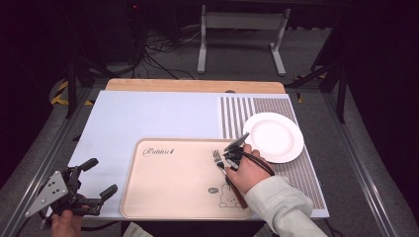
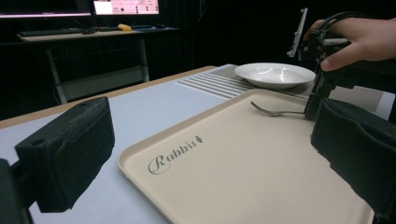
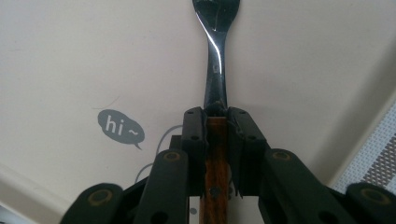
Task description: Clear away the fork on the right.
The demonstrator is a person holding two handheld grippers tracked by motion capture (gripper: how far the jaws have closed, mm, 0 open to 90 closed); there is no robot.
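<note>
Fork (image 3: 215,51) wooden handle clamped in right hand-held gripper (image 3: 216,116), tines over tray (image 1: 163,197)

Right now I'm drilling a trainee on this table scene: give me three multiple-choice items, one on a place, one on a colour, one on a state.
1. Where does the white plate sit?
A on the striped mat
B on the beige tray
C on the floor

2. What colour is the fork's handle?
A blue
B wood brown
C white

3. How stands the right gripper?
A wide open
B shut on the plate
C shut on the fork

Key: A, the plate rests on the stripes right of the tray; B, brown wood shows between the jaws; C, both pads clamp the handle.
</note>
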